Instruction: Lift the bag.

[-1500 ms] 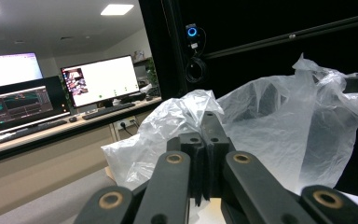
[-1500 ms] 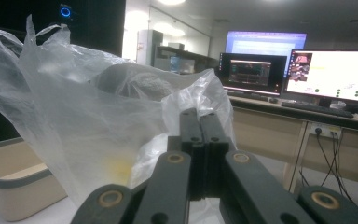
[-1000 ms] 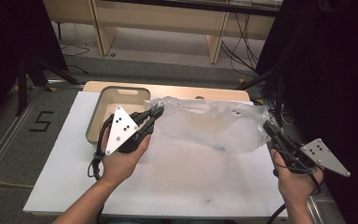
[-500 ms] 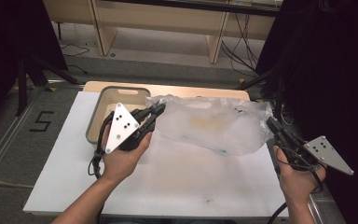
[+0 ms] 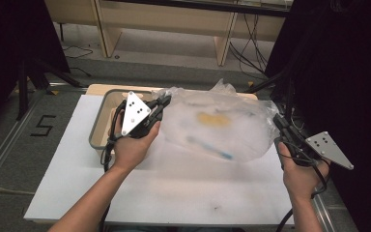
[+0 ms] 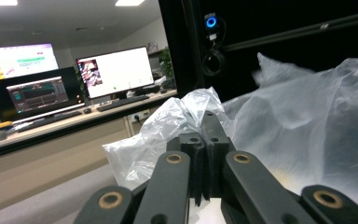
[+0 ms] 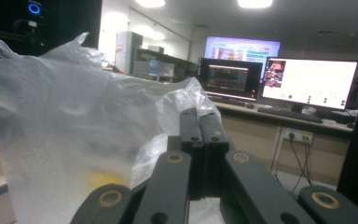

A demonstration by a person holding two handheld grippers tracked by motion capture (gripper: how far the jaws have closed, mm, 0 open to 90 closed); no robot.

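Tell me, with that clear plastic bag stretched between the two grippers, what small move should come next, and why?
Probably lower the plastic bag gently onto the white board. The left gripper and right gripper are each shut on an opposite edge, holding the bag stretched just above the board, and a yellow item and a blue-tipped stick lie loose inside.

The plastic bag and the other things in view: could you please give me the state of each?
plastic bag: clear, stretched between both grippers, off the table, a yellow and a blue item inside
left gripper: shut on the bag's left edge
right gripper: shut on the bag's right edge
grey tray: on the table, behind the left gripper; contents hidden
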